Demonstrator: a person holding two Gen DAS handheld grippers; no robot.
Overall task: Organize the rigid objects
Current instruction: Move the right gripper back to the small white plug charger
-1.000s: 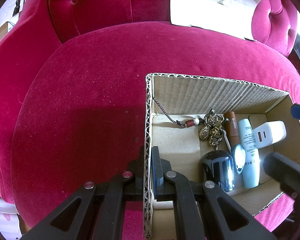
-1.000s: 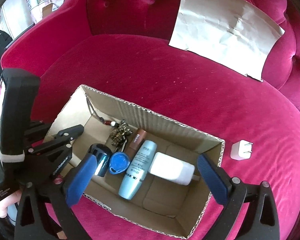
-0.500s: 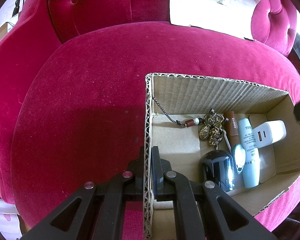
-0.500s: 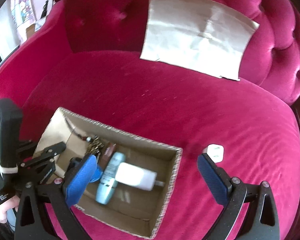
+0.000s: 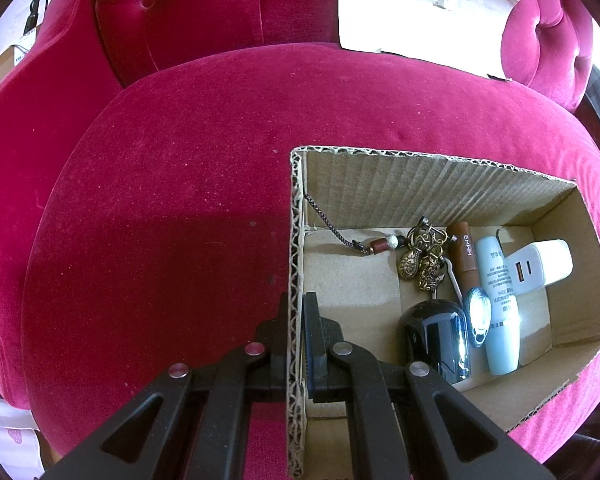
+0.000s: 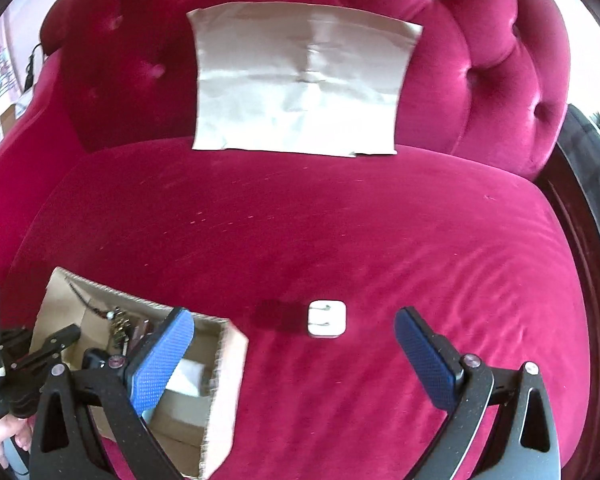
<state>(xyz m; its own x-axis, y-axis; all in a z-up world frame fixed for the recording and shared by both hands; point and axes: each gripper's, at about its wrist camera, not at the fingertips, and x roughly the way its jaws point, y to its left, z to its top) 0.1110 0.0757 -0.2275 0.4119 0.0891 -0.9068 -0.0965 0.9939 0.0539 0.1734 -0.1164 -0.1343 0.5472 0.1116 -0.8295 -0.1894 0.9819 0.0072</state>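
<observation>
A cardboard box (image 5: 440, 184) sits on the red velvet seat. My left gripper (image 5: 298, 304) is shut on the box's left wall (image 5: 295, 264). Inside lie a beaded keychain (image 5: 416, 256), a brown tube (image 5: 466, 256), a pale blue tube (image 5: 498, 300), a white charger (image 5: 540, 266), a dark glossy object (image 5: 436, 340) and a small blue-white item (image 5: 478, 316). A small white plug (image 6: 326, 319) lies on the seat right of the box (image 6: 226, 364). My right gripper (image 6: 294, 322) stands open, empty, above the seat, its blue pads (image 6: 162, 360) either side of the plug.
A sheet of pale paper (image 6: 300, 84) leans on the tufted backrest. The left hand holding its gripper shows at the lower left (image 6: 8, 436). Dark wooden trim (image 6: 588, 240) runs along the seat's right edge. Open red cushion lies ahead of the plug.
My right gripper swung from over the box to the right, so the white plug now sits between its open fingers. The left gripper and the box stayed put.
</observation>
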